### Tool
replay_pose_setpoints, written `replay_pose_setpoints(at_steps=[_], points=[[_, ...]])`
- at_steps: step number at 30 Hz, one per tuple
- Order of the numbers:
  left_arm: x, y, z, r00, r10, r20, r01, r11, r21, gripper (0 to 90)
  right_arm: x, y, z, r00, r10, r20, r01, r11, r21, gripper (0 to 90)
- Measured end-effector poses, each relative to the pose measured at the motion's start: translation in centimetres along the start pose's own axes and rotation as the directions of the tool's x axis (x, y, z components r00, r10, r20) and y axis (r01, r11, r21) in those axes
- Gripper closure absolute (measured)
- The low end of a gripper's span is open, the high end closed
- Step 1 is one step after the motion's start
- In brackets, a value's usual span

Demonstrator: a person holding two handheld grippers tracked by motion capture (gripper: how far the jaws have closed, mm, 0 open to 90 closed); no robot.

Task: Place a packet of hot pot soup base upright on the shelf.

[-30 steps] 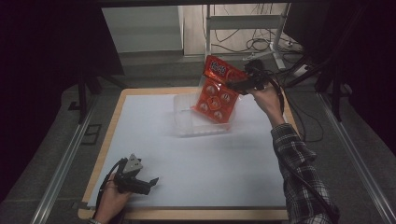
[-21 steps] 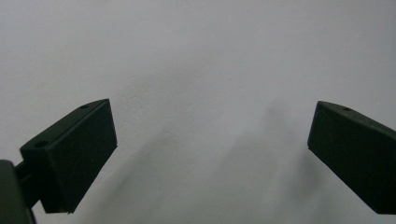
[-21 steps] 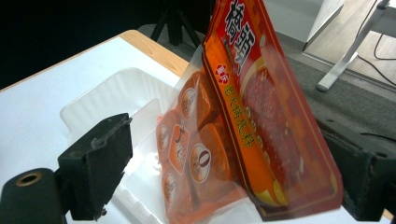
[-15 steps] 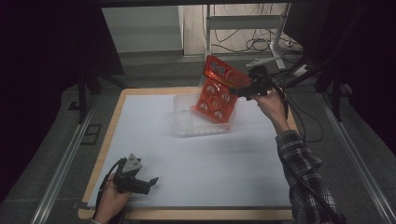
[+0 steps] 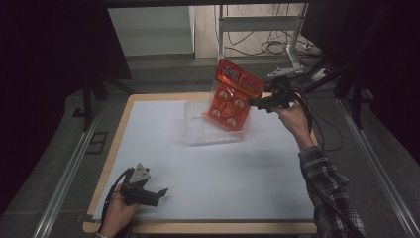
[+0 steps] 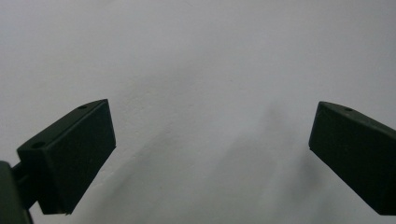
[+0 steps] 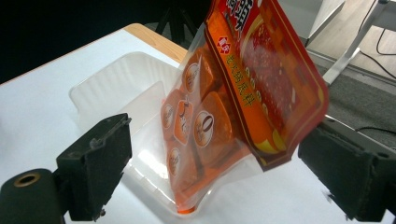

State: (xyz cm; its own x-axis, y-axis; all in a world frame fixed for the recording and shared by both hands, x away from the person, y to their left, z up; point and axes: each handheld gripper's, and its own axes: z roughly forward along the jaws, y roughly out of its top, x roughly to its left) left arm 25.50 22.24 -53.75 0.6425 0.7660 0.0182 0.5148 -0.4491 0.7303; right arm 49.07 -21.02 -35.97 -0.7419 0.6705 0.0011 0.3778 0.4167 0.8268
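Near the front left corner of the white sheet [image 5: 148, 148], well apart from the clear plastic tray [image 5: 195, 124], the left gripper [image 5: 161, 192] is resting low over bare surface in the person's hand; its own view shows the jaws standing spread with nothing between them. At the middle, toward the far edge, the tray is sitting open-side up, and the orange snack bag [image 5: 229, 99] is leaning into it: the bag's bottom corner appears to be touching the tray's floor while its top is tilting up and outward over the tray's right rim. To the right of the tray, the right gripper [image 5: 253, 103] is hovering just beside the bag, jaws spread wide and pressing on nothing. Judging from this, the bag is only partly delivered; settling it flat inside the tray is what seems left.
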Motion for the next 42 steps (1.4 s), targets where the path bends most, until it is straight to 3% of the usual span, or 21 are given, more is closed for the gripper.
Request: replay_pose_setpoints(at_steps=[12, 28, 39, 42], points=[[-0.1, 0.0, 0.1, 1.0, 0.004, -0.002, -0.004, 1.0, 0.006, 0.1, 1.2, -1.8, -1.4, 0.9996, -0.005, -0.027, 0.005, 1.0, -0.01, 9.3], [-0.1, 0.0, 0.1, 1.0, 0.008, -0.005, -0.008, 0.9999, 0.01, 0.2, 3.1, -5.0, -1.8, 0.9994, -0.026, -0.021, 0.027, 1.0, 0.017, 8.8], [-0.1, 0.0, 0.1, 0.9999, 0.014, -0.006, -0.014, 0.9998, 0.013, 0.4, 4.0, -7.5, -2.0, 0.999, -0.007, -0.045, 0.008, 1.0, 0.014, 8.5], [-0.2, 0.0, 0.1, 0.9998, 0.017, -0.004, -0.017, 0.9998, 0.012, 0.4, 4.2, -8.0, -2.2, 0.9995, -0.008, -0.03, 0.008, 1.0, 0.023, 8.3]])
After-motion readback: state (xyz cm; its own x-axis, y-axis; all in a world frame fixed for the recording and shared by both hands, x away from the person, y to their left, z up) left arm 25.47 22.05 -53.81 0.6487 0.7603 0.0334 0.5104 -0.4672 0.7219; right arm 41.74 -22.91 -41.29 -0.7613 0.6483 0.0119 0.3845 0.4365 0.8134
